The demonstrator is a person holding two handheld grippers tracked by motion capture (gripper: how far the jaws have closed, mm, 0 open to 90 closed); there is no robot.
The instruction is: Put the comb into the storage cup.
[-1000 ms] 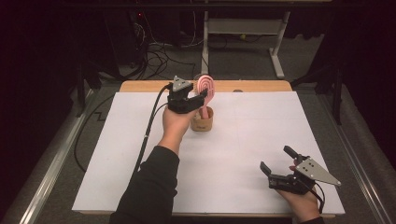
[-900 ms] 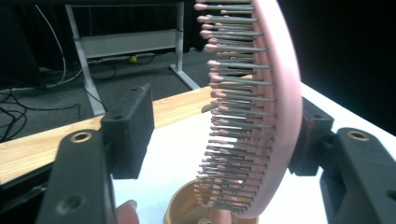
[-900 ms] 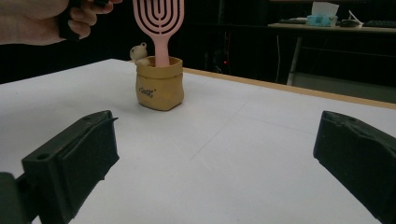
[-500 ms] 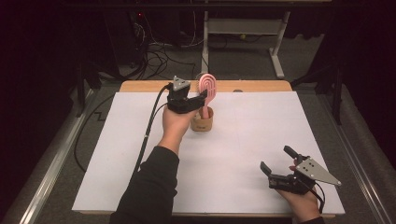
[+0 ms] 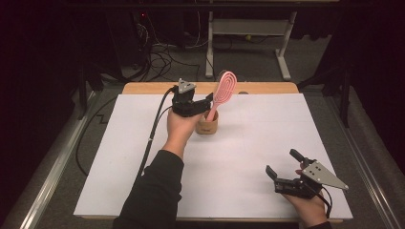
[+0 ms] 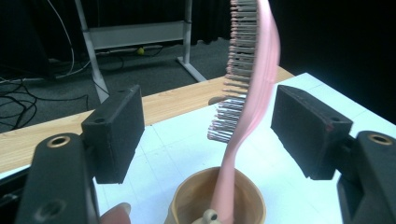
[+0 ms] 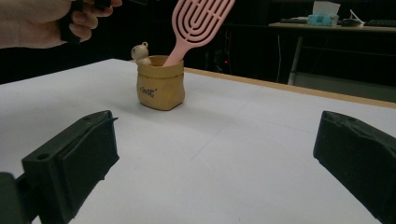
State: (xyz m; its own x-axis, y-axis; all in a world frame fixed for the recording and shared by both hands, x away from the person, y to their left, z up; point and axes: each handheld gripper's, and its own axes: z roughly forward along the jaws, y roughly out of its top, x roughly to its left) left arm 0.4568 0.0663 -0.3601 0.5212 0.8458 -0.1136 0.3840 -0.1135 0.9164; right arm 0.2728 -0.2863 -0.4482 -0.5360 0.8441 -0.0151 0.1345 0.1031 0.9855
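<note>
The left gripper (image 6: 205,135) had just been opening, its jaws clear of the pink hairbrush (image 5: 223,91) standing in the tan cup (image 5: 207,126); next, withdraw without knocking it. The right gripper (image 5: 284,168) rested wide open.

Bright tabletop, dark surroundings, soft focus

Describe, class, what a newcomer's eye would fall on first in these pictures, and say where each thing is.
The pink hairbrush stands out first: it stands handle-down in a small tan pot near the far edge of the white table. The left gripper is right beside it, its jaws just opened, either side of the brush and clear of it. The right gripper rests open near the front right corner.
</note>
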